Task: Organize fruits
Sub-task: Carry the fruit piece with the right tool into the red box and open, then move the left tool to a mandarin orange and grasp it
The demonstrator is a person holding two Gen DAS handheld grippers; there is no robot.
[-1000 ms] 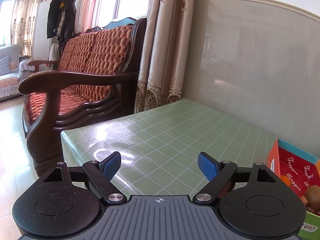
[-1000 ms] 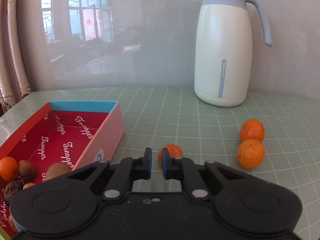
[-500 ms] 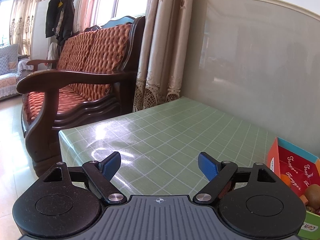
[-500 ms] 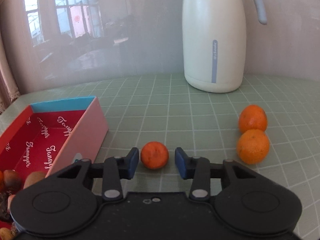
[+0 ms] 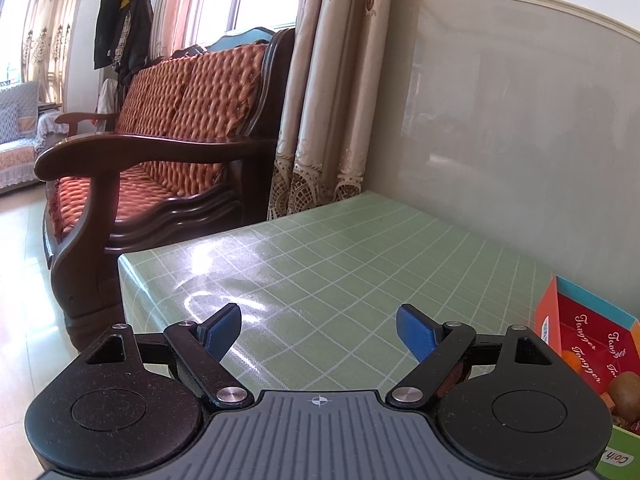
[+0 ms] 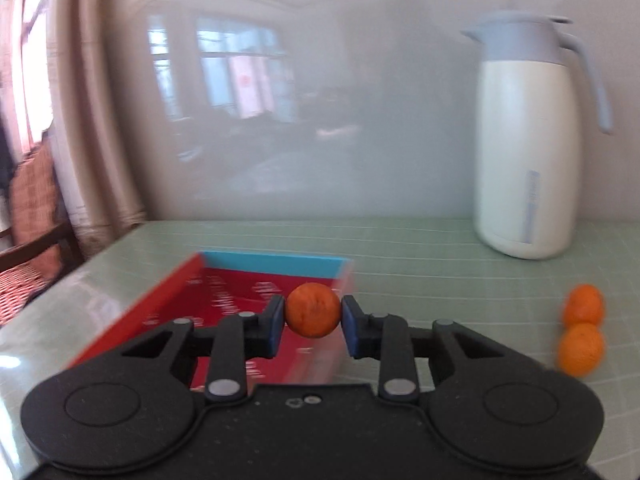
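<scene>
Small orange: clamped between the right gripper's blue pads, in front of the red box's right wall.
Left gripper: jaws spread wide, empty, above the green checked table.
Loose oranges: two, touching, near the white thermos jug.
Box contents: a kiwi shows in the left view.

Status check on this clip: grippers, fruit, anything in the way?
Right gripper shut on a tangerine, in front of the red box. Left gripper open, idle. Two oranges on the table. Path unobstructed.
</scene>
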